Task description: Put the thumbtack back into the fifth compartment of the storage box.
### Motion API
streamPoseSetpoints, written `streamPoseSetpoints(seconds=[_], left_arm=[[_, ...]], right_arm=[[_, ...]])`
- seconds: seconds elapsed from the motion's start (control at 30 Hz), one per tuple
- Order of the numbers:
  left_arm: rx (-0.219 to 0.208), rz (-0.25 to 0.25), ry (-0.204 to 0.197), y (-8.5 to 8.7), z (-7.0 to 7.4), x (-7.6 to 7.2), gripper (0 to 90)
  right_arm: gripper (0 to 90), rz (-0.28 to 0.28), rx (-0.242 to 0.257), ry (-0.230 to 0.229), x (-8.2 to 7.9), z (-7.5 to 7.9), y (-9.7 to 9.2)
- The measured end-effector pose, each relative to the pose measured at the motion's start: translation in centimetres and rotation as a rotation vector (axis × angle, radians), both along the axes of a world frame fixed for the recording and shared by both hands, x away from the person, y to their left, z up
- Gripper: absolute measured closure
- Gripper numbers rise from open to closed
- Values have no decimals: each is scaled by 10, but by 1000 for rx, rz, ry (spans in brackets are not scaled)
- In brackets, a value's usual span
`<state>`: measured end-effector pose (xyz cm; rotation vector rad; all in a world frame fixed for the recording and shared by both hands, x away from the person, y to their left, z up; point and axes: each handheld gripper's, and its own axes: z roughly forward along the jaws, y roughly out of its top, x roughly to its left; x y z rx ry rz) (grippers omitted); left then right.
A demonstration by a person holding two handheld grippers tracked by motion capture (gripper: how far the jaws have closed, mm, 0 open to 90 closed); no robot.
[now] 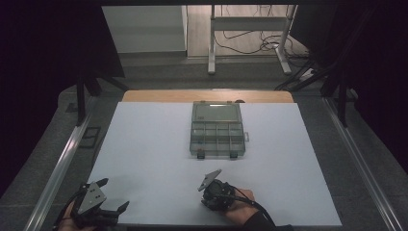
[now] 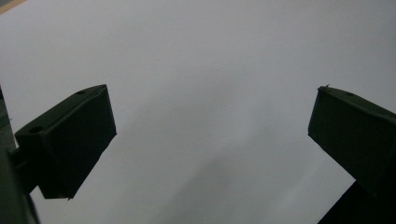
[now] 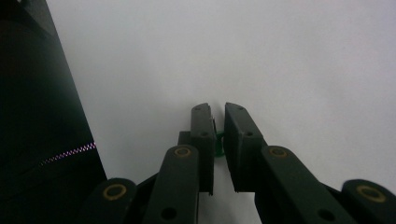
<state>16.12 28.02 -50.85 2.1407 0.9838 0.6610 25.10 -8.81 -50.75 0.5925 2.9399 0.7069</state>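
Observation:
A clear plastic compartment box (image 1: 217,129) sits mid-table on the white sheet (image 1: 154,159), its lid laid back behind it. In front of the box, my right gripper (image 1: 212,195) points down at the sheet, held by a hand. In the right gripper view its jaws (image 3: 217,109) stand almost together, shut on a small green piece (image 3: 219,143) pinched between the pads. My left gripper (image 1: 114,194) rests at the sheet's near left corner. It is open (image 2: 212,121), with only bare sheet between its jaws.
The white sheet covers a wooden table (image 1: 207,96) with metal rails (image 1: 62,163) on both sides. Dark curtains flank the area, and a desk frame with cables (image 1: 250,43) stands beyond. A dark shape (image 3: 37,116) lines the left edge of the right gripper view.

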Motion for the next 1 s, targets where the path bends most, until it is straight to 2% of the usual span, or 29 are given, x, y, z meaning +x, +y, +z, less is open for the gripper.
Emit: streamPoseSetpoints(seconds=[0.37, 1.0], left_arm=[[5, -3, 1, -1, 0, 0, 12], [15, -8, 0, -1, 0, 0, 13]], right_arm=[[823, -48, 42, -10, 6, 8, -6], [823, -83, 104, -33, 13, 21, -12]])
